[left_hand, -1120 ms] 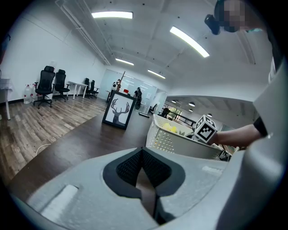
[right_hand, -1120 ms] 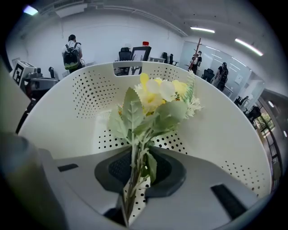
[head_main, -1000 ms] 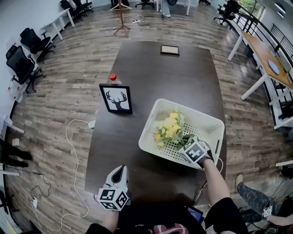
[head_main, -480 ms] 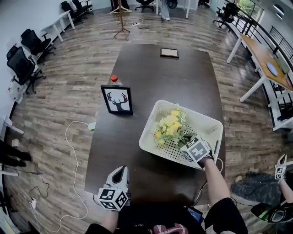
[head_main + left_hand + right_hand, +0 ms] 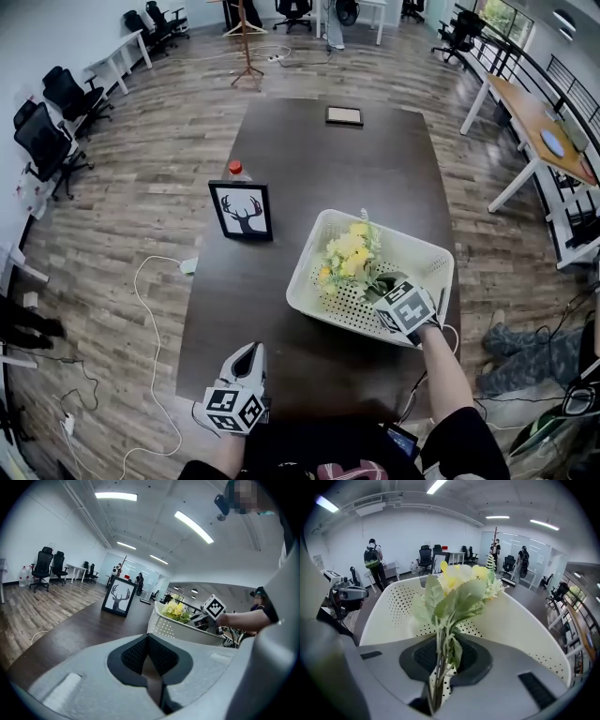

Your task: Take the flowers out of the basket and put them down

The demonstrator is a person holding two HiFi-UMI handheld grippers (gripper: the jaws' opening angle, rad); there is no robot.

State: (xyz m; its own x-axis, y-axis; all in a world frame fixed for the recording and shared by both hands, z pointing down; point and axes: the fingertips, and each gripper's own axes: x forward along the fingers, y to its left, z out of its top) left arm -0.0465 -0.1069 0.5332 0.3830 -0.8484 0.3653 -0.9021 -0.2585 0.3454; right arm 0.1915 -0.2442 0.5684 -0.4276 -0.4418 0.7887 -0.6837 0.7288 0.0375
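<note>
Right gripper view shows my right gripper pinching the green stems of the flowers. The bunch runs straight ahead along the jaws, yellow blooms away from me. In the head view that long axis points toward the upper left, and the bunch sits inside the white basket, right of centre. My left gripper, jaws together and empty, hangs near the bottom edge, well apart. Bare surface lies left of the basket. I see no readable writing; the framed picture shows only a deer's head.
</note>
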